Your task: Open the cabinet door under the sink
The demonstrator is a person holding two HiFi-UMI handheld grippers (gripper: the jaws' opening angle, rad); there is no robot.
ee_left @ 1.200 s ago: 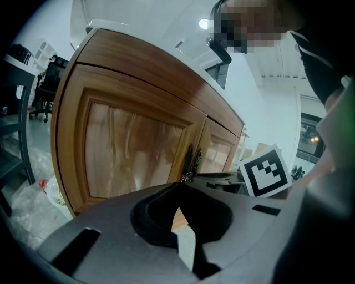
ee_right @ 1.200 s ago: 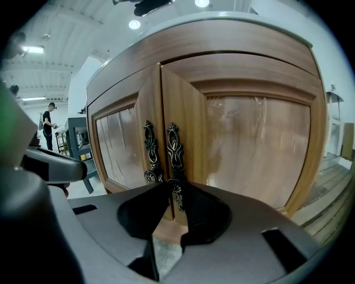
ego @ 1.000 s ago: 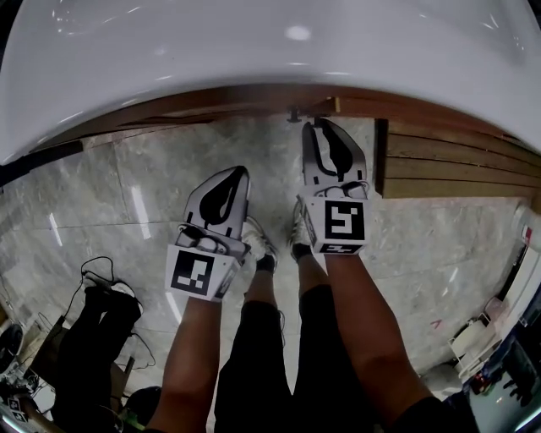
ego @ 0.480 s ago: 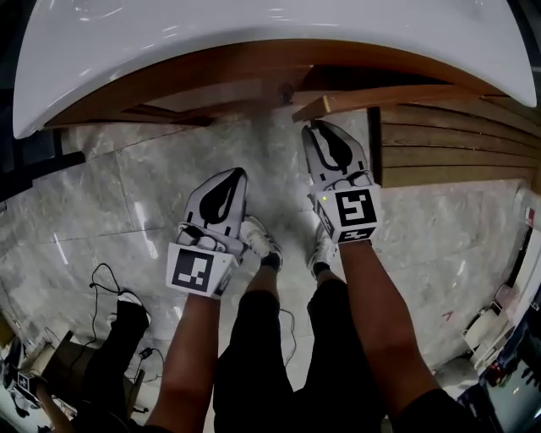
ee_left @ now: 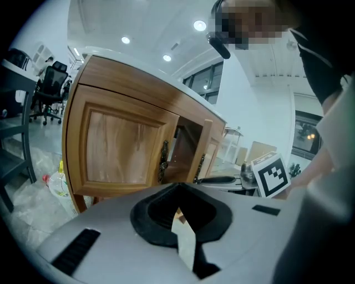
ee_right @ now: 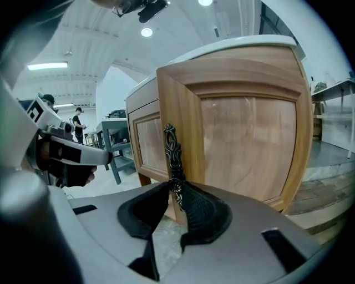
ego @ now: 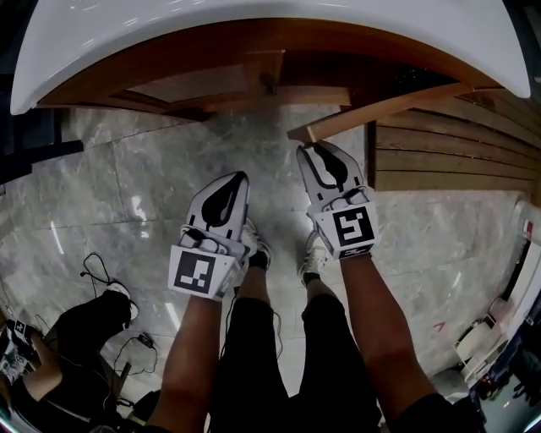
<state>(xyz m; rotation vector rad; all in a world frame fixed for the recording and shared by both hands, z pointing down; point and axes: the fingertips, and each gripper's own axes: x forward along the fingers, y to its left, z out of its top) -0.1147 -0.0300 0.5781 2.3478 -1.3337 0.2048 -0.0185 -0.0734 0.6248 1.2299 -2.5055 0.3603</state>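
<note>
**Right cabinet door partly open under the sink**

The cabinet under the white sink is being viewed with its right door swung partly outward and its left door closed. The inside is being seen only as a dark space, and its contents cannot be told. The dark ornate handle on the open door's edge is being gripped by the right claw. The left claw is being held apart from the cabinet, its jaws pressed together on nothing. A grey marbled floor is being stood on. Wooden boards are lying at the right, and a person in black is at the lower left.
</note>
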